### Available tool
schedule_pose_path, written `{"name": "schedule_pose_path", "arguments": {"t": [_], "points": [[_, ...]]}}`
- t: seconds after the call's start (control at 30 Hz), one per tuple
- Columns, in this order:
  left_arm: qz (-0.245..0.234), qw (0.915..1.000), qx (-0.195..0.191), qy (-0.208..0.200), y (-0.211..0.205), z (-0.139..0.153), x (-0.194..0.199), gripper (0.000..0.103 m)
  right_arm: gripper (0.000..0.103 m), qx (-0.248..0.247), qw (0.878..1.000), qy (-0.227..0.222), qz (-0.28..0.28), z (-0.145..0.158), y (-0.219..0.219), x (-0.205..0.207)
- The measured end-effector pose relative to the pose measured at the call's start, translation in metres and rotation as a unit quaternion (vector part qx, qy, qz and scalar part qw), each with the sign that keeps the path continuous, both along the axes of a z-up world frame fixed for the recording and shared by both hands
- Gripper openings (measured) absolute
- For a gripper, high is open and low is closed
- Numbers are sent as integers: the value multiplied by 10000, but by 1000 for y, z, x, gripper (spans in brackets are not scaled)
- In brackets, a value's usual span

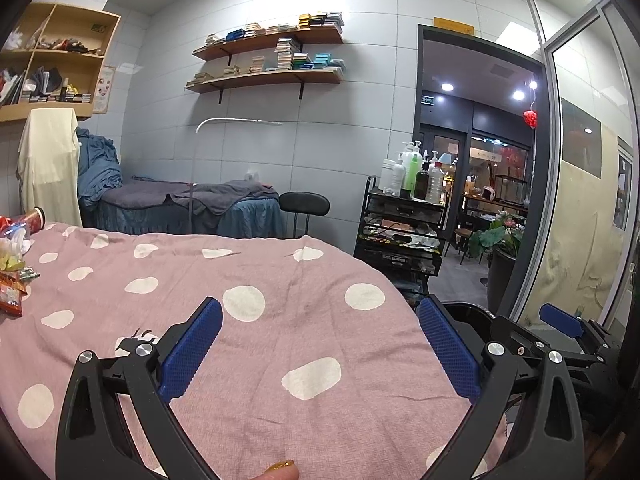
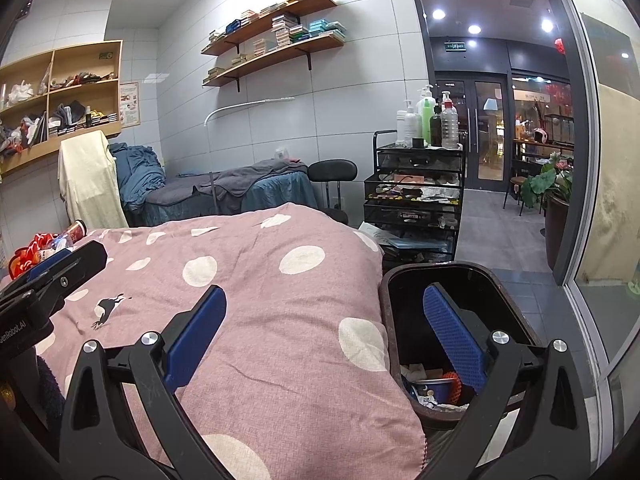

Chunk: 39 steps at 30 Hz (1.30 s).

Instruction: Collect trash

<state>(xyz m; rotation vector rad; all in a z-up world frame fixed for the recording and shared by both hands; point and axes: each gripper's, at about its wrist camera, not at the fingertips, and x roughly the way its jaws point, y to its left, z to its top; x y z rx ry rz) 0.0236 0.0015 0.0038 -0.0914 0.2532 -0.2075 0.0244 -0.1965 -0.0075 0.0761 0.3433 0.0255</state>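
Snack wrappers and a bottle, the trash pile [image 1: 14,256], lie at the far left of the pink dotted bedspread [image 1: 260,280]; the right wrist view shows the trash pile [image 2: 44,246] too. A dark bin [image 2: 460,320] with some rubbish inside stands beside the bed's right edge. My left gripper [image 1: 320,344] hovers open above the bedspread, nothing between its blue pads. My right gripper [image 2: 326,332] is open and empty, one finger over the bed, the other over the bin. The right gripper [image 1: 568,328] also shows at the right of the left wrist view.
A black trolley [image 2: 416,196] with bottles stands beyond the bed's far corner. A blue massage bed [image 1: 192,208] and black stool [image 1: 304,204] sit against the tiled wall. An open doorway [image 2: 488,120] and glass partition [image 2: 600,200] are to the right.
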Motion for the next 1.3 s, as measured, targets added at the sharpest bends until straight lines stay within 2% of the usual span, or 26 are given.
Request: {"name": "schedule_pose_path", "arguments": {"t": [0.9, 1.3], "points": [[-13, 10000, 28, -2, -1, 1, 1, 98, 98, 21, 10000, 5, 0, 0, 0, 0], [-16, 9996, 217, -181, -2, 8, 0, 98, 98, 39, 10000, 17, -36, 0, 0, 0]]}}
